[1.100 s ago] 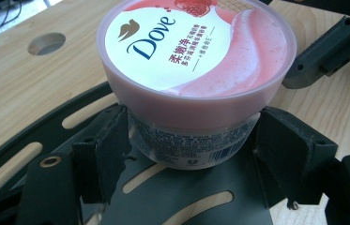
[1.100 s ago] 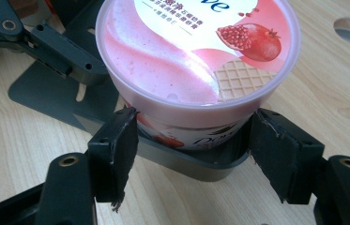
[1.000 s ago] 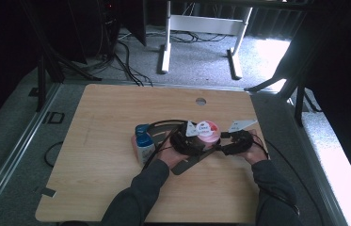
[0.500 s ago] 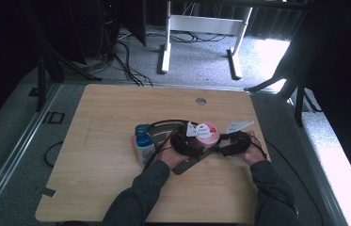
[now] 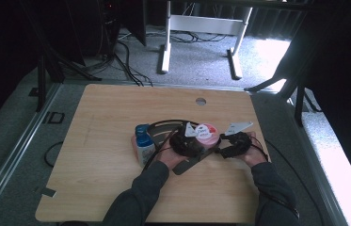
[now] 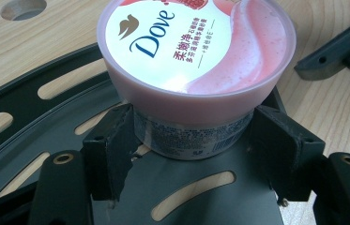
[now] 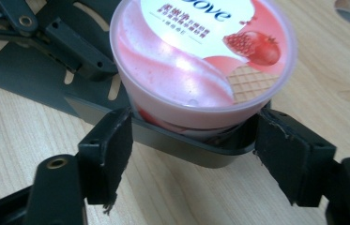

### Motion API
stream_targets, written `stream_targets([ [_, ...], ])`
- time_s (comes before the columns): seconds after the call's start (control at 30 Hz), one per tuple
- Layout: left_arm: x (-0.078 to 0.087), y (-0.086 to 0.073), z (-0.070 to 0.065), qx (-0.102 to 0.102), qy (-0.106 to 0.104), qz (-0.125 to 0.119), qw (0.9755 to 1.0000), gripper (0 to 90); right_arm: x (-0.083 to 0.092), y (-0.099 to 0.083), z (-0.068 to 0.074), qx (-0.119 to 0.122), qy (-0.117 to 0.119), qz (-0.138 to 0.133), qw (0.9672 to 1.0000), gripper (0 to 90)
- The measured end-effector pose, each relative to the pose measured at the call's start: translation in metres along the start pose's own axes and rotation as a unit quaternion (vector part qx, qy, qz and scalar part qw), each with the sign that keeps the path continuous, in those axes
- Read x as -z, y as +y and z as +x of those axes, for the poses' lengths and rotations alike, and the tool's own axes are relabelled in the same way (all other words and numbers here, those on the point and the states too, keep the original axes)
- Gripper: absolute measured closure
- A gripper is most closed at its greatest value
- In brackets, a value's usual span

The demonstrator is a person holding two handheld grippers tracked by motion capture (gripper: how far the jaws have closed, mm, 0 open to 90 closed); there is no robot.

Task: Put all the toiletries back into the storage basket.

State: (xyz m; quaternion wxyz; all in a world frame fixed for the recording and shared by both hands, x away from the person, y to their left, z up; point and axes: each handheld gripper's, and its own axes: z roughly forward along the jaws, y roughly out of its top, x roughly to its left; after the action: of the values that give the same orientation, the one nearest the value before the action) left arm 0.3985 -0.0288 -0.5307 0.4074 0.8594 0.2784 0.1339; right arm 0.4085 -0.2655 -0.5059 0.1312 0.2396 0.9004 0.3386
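Dove tub, pink with a white lid, sits near the middle of the wooden table in the high view, on a dark grey slotted tray. The left gripper is just at the tub's left side and the right gripper is just at its right. A person's two hands hold them, with dark sleeves coming in from the bottom. A small bottle with a blue cap stands to the left, close to the left hand.

In the left gripper view, the Dove tub stands on the grey tray, right between the two black jaws. The left gripper has just been closing a little. One jaw is right against the tub's lower wall and the other sits just beside it, so I cannot tell if they squeeze it. The other gripper's black tip pokes in at the upper right.

In the right gripper view, the tub shows a red fruit picture on its lid. The right gripper has just been opening. Its jaws are spread wide and stand by the tray's rim, apart from the tub.
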Motion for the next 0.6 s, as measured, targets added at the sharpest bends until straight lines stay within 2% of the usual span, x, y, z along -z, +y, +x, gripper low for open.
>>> stream_targets([
  [0.13, 0.000, 0.000, 0.000, 0.000, 0.001, 0.000, 1.0000, 33.0, -0.007, -0.005, -0.004, -0.014, 0.005, 0.020, 0.9997, 23.3],
  [0.27, 0.000, 0.000, -0.001, 0.000, 0.002, 0.001, 1.0000, 33.2, -0.012, -0.010, -0.006, -0.033, 0.013, 0.018, 0.9992, 20.2],
  [0.37, 0.000, 0.001, -0.001, 0.001, 0.002, 0.001, 1.0000, 33.2, -0.012, -0.011, -0.009, -0.041, 0.018, 0.012, 0.9989, 21.4],
  [0.47, 0.000, 0.001, -0.001, 0.001, 0.002, 0.002, 1.0000, 33.4, -0.010, -0.011, -0.011, -0.046, 0.028, 0.003, 0.9985, 21.8],
  [0.6, -0.001, 0.001, -0.002, 0.001, 0.002, 0.003, 1.0000, 33.4, -0.010, -0.012, -0.012, -0.051, 0.029, 0.003, 0.9983, 22.3],
])
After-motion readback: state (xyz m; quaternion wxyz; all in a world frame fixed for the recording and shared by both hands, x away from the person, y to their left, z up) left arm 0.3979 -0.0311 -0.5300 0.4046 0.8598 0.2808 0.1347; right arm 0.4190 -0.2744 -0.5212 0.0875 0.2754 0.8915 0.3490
